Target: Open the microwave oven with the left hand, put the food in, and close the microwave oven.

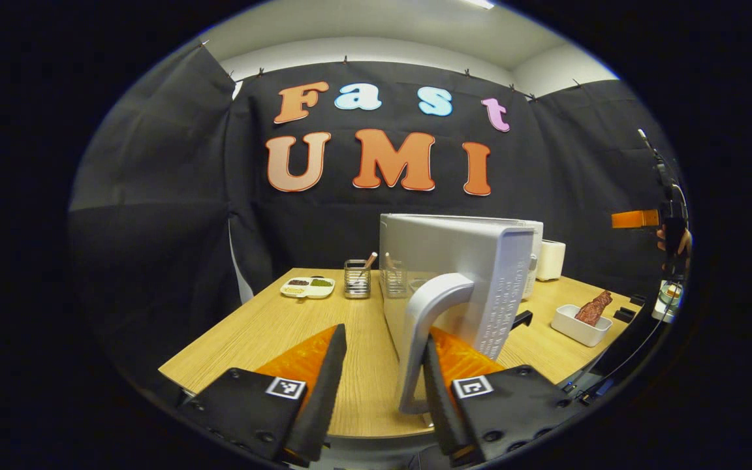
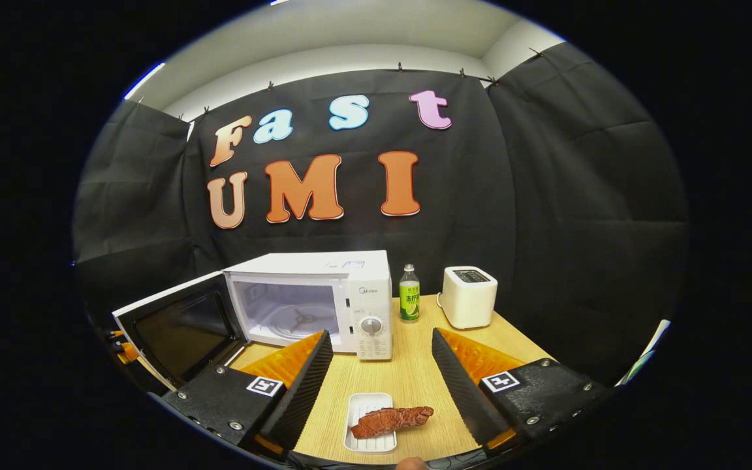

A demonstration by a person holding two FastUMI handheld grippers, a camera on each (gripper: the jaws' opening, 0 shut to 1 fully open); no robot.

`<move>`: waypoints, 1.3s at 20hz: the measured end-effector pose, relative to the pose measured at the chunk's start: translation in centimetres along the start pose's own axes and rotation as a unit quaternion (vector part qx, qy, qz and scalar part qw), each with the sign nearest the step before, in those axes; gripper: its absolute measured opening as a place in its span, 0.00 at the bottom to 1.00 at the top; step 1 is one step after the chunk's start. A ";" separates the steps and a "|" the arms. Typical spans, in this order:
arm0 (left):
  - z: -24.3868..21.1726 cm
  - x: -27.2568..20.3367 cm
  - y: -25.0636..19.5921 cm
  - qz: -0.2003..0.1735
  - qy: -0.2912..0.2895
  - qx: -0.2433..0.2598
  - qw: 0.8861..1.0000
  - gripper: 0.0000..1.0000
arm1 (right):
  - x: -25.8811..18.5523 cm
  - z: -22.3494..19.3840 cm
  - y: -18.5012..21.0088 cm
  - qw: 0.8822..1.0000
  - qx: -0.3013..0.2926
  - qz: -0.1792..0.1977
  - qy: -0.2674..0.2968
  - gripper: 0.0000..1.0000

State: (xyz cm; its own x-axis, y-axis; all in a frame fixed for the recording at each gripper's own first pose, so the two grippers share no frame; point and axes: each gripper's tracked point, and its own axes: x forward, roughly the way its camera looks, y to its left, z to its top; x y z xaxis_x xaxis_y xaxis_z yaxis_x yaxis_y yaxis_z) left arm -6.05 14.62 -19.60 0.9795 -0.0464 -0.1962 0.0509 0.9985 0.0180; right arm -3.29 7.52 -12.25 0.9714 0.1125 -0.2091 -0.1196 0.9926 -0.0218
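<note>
The white microwave (image 2: 350,294) stands on the wooden table with its door (image 2: 180,326) swung wide to the left and its cavity (image 2: 288,313) bare. In the left gripper view the door (image 1: 480,274) is edge-on, and its grey handle (image 1: 425,326) rises between my fingers, close to the right one. My left gripper (image 1: 384,339) is open around the handle. The food, a brown piece of meat (image 2: 392,419), lies in a white tray (image 2: 369,444) near the table's front edge. My right gripper (image 2: 381,339) hovers open just above and behind it. The same tray (image 1: 578,326) appears right of the door.
A white toaster (image 2: 469,295) and a green bottle (image 2: 408,294) stand right of the microwave. Two wire utensil holders (image 1: 356,279) and a divided condiment dish (image 1: 309,286) sit at the table's far left. The other gripper and hand (image 1: 670,228) hang at the far right.
</note>
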 end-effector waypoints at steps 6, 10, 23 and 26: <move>-0.3 -2.3 0.8 0.020 0.005 0.027 0.999 0.95 | 0.1 -3.9 -1.9 0.999 0.013 -0.016 0.028 0.95; 0.6 -5.1 4.6 0.083 -0.006 0.049 0.995 0.95 | 0.5 -7.4 -3.6 0.997 0.029 -0.041 0.052 0.95; 4.2 -9.4 10.6 0.166 -0.054 -0.017 0.985 1.00 | 2.3 -15.2 -4.2 0.957 0.273 -0.023 0.099 0.91; 4.8 -8.7 10.9 0.167 -0.045 -0.023 0.985 0.94 | 3.1 -16.8 -3.3 0.939 0.320 -0.006 0.124 0.76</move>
State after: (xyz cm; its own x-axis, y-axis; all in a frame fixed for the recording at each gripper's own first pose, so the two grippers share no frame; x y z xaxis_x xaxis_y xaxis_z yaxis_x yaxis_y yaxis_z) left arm -13.10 25.76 -13.03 0.9533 0.2851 -0.1001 -0.2843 0.9585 0.0216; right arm -3.35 3.85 -29.24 0.8850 0.1654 -0.4353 0.1156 0.8274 0.5496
